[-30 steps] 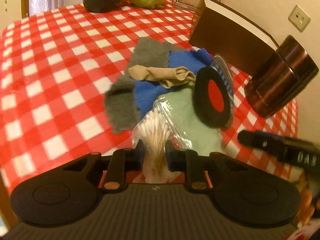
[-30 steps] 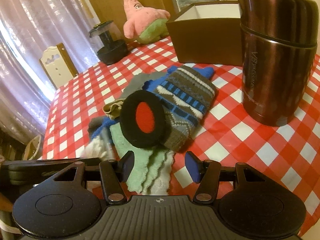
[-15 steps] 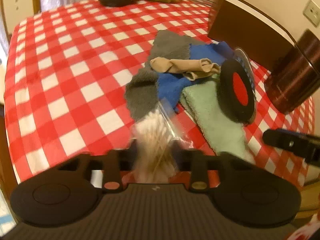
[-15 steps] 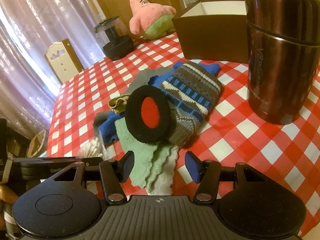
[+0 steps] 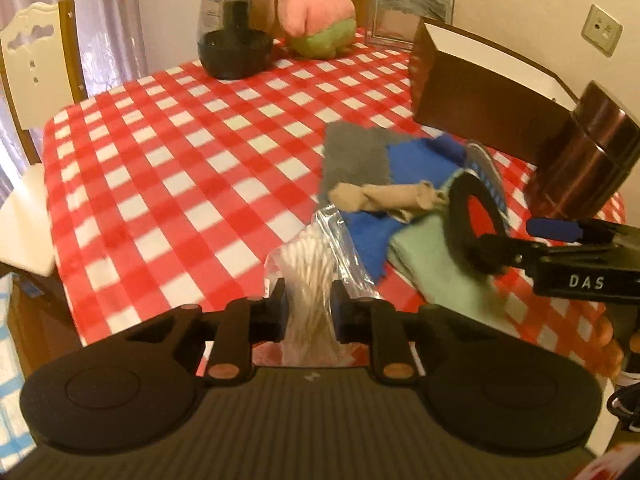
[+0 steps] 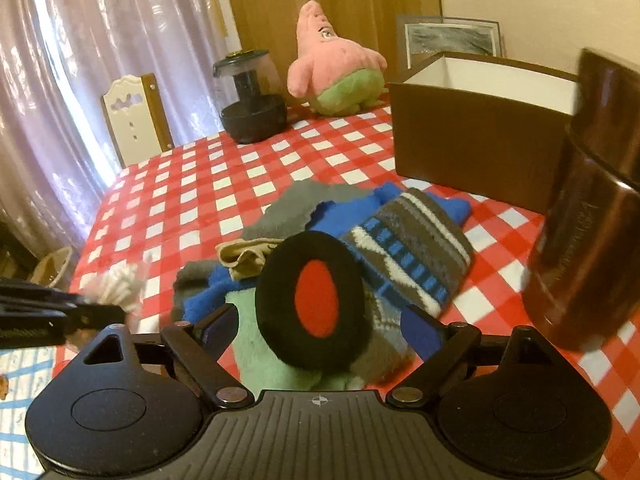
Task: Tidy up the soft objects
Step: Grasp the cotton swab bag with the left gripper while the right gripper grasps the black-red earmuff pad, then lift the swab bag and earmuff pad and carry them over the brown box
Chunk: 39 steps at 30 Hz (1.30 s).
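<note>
- Left wrist view: my left gripper (image 5: pixel 308 308) is clamped on a clear bag of cotton swabs (image 5: pixel 310 276), its jaws closing, the bag lifted off the checked tablecloth (image 5: pixel 160 184).
- Right wrist view: my right gripper (image 6: pixel 320 326) has its jaws opening wide either side of the black-and-red earmuff pad (image 6: pixel 310 300), not pressing it.
- Pad sits atop a green towel (image 6: pixel 256 344), leaning on a striped knit sock (image 6: pixel 412 252).
- Beyond, touching: beige stocking (image 5: pixel 384 198), blue cloth (image 5: pixel 420 160), grey cloth (image 5: pixel 356 156).
- Farther back: brown box (image 6: pixel 476 148), pink plush (image 6: pixel 336 76).

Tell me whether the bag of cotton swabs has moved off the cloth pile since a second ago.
Yes. The bag of cotton swabs, clamped in the left gripper, has lifted back off the green towel toward the table edge.
</note>
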Each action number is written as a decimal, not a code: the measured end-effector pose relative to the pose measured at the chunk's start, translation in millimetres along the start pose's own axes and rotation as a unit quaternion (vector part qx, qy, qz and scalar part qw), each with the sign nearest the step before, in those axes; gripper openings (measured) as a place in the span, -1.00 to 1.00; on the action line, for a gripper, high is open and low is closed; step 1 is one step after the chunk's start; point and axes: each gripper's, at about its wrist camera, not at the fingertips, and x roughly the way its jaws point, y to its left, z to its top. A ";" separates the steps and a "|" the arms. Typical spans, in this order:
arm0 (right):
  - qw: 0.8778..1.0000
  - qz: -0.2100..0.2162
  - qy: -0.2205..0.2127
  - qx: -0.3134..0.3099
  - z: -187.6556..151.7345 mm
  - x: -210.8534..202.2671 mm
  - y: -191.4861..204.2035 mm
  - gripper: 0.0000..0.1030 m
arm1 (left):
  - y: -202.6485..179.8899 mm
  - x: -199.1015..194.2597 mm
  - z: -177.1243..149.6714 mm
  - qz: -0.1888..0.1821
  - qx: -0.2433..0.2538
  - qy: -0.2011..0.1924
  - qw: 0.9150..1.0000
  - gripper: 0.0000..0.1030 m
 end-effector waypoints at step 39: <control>0.993 -0.046 -0.062 0.095 -8.9 -104.6 40.6 0.18 | -16.0 -81.7 42.6 -0.088 0.141 -0.061 0.984 -0.63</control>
